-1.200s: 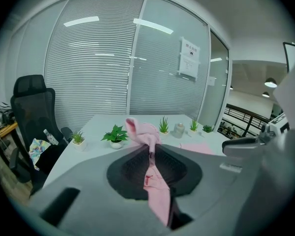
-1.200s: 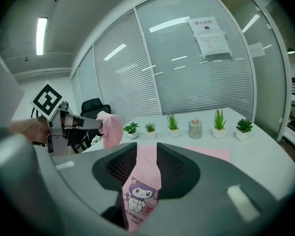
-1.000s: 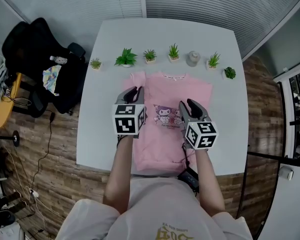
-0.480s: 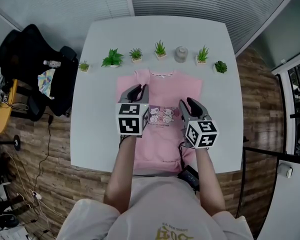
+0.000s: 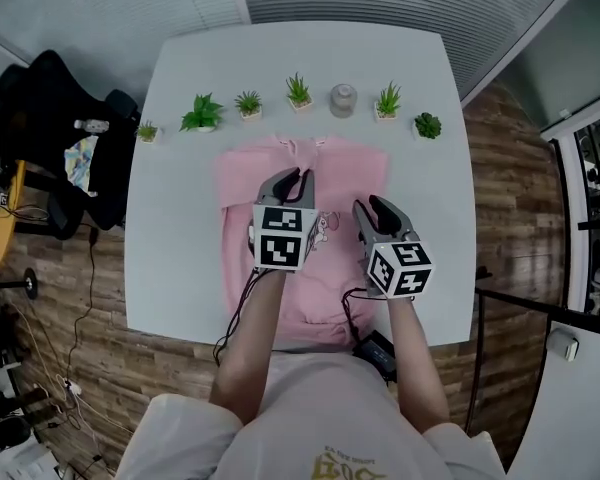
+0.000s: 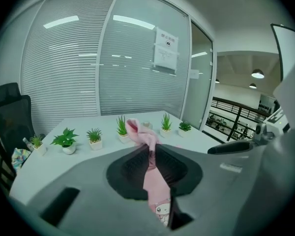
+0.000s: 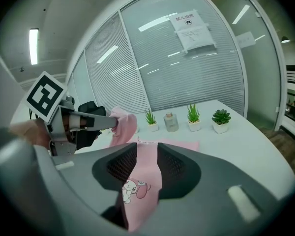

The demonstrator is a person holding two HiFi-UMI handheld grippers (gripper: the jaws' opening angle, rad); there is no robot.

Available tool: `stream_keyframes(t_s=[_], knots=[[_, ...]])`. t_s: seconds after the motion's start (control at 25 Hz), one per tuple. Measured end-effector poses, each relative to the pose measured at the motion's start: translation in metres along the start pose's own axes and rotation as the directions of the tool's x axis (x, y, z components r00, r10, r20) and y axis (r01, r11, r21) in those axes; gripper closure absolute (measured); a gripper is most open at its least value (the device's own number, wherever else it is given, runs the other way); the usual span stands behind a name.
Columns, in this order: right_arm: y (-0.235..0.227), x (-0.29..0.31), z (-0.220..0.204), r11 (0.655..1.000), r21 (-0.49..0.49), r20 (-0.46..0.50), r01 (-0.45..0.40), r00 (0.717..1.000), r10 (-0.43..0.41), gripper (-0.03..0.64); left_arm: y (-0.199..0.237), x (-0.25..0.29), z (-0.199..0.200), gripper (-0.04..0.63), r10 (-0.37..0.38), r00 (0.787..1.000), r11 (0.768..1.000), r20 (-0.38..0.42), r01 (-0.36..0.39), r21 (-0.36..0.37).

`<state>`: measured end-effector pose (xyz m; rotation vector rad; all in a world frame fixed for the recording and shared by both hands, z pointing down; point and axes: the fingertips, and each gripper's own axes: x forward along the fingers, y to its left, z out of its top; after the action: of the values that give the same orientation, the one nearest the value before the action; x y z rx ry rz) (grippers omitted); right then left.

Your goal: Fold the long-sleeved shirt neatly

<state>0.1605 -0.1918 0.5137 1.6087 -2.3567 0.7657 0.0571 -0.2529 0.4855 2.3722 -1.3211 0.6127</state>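
The pink long-sleeved shirt [image 5: 352, 173] lies front up on the white table [image 5: 180, 228]. Its cartoon print [image 5: 326, 226] shows between my two grippers. My left gripper [image 5: 295, 178] hangs over the middle of the shirt, shut on a bunched sleeve end [image 6: 137, 131] that droops through its jaws [image 6: 150, 150]. The right gripper view shows that sleeve end [image 7: 125, 124] raised above the table. My right gripper [image 5: 375, 208] hovers over the shirt's right half, jaws apart. The flat print [image 7: 133, 190] and collar [image 7: 139, 140] show smooth through its gap [image 7: 143, 149].
A row of small potted plants [image 5: 202, 114] and a grey jar [image 5: 342, 98] lines the table's far edge behind the shirt. A black office chair [image 5: 40, 118] stands left of the table. Cables hang near the front edge [image 5: 242, 298].
My left gripper has carried the sleeve end rightward, from the shirt's left edge to over its middle. The right gripper has shifted a little and sunk slightly.
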Motion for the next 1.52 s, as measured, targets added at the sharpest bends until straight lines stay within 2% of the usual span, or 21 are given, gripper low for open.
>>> stream_keyframes(t_s=[0.16,0.28,0.44,0.84,0.96,1.08,1.12,1.36,1.52], knots=[[-0.016,-0.005,-0.007,1.000,0.011,-0.012,-0.002,1.000,0.002,0.480,-0.024,0.023,-0.007,0.551,-0.017,1.000,1.000,-0.018,0.018,0.014],[-0.026,-0.006,-0.012,1.000,0.018,-0.022,-0.004,1.000,0.004,0.480,-0.041,0.041,-0.020,0.545,-0.040,0.998,0.998,-0.038,0.041,0.050],[-0.035,-0.008,-0.019,1.000,0.023,-0.033,-0.011,0.999,0.012,0.480,-0.060,0.059,-0.048,0.520,-0.070,0.992,0.991,-0.109,0.081,0.103],[-0.052,-0.014,-0.032,0.999,0.047,-0.049,-0.012,0.999,0.014,0.481,-0.100,0.086,-0.087,0.442,-0.167,0.967,0.979,-0.192,0.185,0.084],[-0.057,-0.018,-0.033,0.998,0.057,-0.043,-0.008,0.999,0.010,0.481,-0.104,0.086,-0.086,0.397,-0.167,0.970,0.980,-0.175,0.183,0.082],[-0.061,-0.020,-0.031,0.998,0.063,-0.033,-0.007,0.999,0.009,0.480,-0.093,0.082,-0.074,0.254,-0.125,0.985,0.988,-0.122,0.134,0.073],[-0.061,-0.021,-0.031,0.998,0.063,-0.031,-0.007,0.999,0.009,0.480,-0.089,0.077,-0.070,0.239,-0.115,0.988,0.990,-0.107,0.123,0.072],[-0.059,-0.041,-0.030,0.998,0.063,-0.002,-0.015,1.000,0.015,0.475,-0.061,0.026,-0.060,0.233,-0.074,0.995,0.993,-0.067,0.080,0.090],[-0.053,-0.054,-0.029,0.998,0.056,0.012,-0.015,1.000,0.014,0.455,-0.043,-0.002,-0.059,0.229,-0.055,0.998,0.998,-0.022,0.055,0.024]])
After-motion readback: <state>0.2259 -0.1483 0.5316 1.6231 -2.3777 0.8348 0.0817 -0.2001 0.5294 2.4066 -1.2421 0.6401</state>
